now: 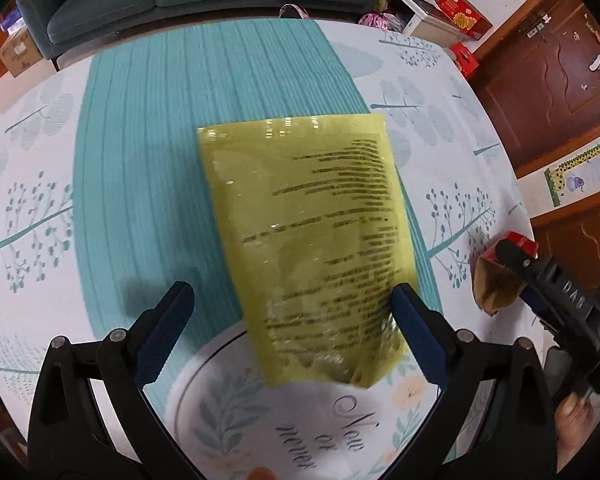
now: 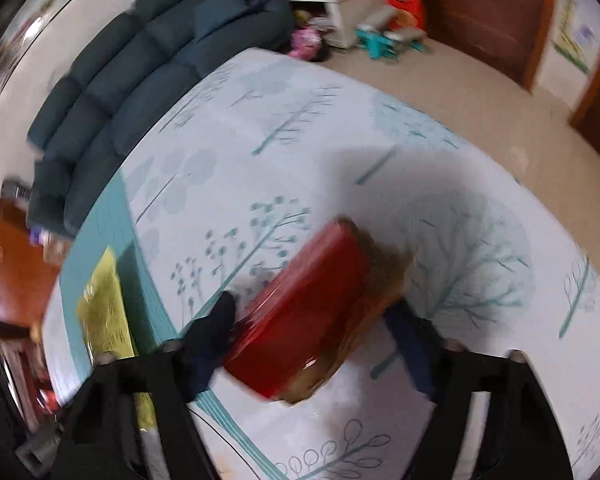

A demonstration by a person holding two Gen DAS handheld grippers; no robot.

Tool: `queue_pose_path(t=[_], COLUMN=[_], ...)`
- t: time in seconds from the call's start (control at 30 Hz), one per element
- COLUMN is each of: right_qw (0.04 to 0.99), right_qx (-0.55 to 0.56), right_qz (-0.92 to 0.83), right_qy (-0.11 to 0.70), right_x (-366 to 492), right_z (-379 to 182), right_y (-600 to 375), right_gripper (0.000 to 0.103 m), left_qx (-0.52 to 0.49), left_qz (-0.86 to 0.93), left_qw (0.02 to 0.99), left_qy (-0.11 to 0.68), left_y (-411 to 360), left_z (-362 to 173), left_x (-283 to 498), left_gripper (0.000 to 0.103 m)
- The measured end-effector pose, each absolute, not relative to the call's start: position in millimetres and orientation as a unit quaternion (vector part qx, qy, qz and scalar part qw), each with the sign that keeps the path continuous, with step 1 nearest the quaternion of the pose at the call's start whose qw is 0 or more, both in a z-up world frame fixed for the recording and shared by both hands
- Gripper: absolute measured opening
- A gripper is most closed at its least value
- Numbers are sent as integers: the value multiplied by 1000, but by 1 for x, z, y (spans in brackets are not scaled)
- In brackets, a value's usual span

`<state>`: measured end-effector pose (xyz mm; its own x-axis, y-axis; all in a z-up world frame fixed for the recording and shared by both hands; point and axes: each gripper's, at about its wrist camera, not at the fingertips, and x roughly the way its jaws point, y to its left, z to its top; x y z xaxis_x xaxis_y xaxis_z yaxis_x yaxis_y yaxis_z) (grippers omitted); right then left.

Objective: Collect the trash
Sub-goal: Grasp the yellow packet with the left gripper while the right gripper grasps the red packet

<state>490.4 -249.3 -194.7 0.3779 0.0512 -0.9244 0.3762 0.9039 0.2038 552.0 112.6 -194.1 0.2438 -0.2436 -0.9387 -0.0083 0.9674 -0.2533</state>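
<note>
- The left hand-held gripper (image 1: pixel 292 312) points steeply down at the bench (image 1: pixel 452 128), its jaws spread wide and nothing pinched between them.
- Its right blue pad (image 1: pixel 414 332) sits at, or just over, the long right edge of the yellow-green pouch (image 1: pixel 308 236); the left pad (image 1: pixel 168 328) stands well clear of the pouch, over the teal runner (image 1: pixel 148 152).
- So the pouch lies off-centre toward the right pad, flat on the bench, its long axis running away from the left hand-held gripper and leaning slightly left at the far end; its near, crinkled end lies between the pads.
- I judge that a small shift to the right would centre the jaws across the pouch's short width.
- The right hand-held gripper (image 2: pixel 312 344) straddles the red box (image 2: pixel 308 304), a pad on either side; the blur hides whether the pads press it, so I cannot tell if it is grasped.
- The box lies beside the pouch, to its right, nearer the right hand.
</note>
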Motion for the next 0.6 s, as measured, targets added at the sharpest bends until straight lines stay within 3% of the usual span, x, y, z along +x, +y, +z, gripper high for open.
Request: queue_pose_path(t=[0.27,0.33,0.37,0.47,0.5,0.6], right_qw=[824,824,825,825,824,821], right_qx=[160,162,163,165,168,182], right_qz=[-46,-34,-30,-18,-15,-5], right_qy=[542,542,540,540,541,542], right_x=[482,475,472,462,459,444], right_z=[-195,-194,-193,-189,-189,-186], right_y=[-231,-231,-231,-232,-233,-237], right_gripper=[55,52,49,43,41,39], left_qx=[-58,-54,-51,-48,-51,-54], left_qz=[-39,-29,-26,-30,-31,-40], left_qw=[784,786,789,800,801,799], left_qy=[617,615,611,597,596,598], left_y=[70,64,63,55,55,49], left_z=[-210,-212,-212,-206,-204,-200], left_x=[559,559,560,555,554,550], left_gripper=[97,93,87,54,33,16])
